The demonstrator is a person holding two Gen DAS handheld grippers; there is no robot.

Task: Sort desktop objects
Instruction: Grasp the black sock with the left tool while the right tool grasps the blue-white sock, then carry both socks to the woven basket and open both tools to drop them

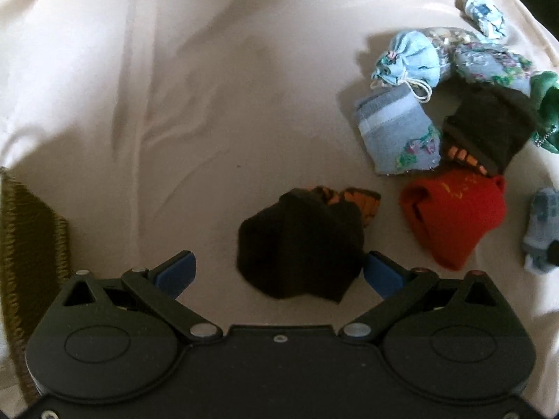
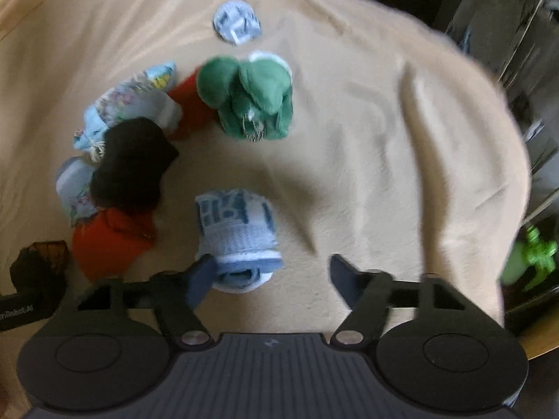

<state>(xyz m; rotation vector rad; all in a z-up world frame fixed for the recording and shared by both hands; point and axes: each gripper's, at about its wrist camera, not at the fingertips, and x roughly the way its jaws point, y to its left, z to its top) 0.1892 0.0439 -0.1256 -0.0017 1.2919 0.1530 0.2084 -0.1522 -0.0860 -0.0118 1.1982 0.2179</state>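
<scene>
While the black sock bundle [image 1: 300,244] is sitting low centre in the left wrist view, I'm holding the left gripper [image 1: 279,272] spread wide around it, right pad [image 1: 380,274] touching. In the right wrist view the right gripper [image 2: 270,279] is gaping too, the blue patterned sock [image 2: 237,234] lying lengthwise by its left pad [image 2: 201,279]. I'm seeing no containers.

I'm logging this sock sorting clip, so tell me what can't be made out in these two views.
- Black sock, left wrist view: its near edge is hidden behind the left gripper, so contact with the open fingers is unclear.
- Green toy, left wrist view: cut off by the right edge.
- Patterned sock, right wrist view: motion blur hides its print.
- Bright green object, right wrist view: blurred at the frame edge, unidentifiable.
</scene>
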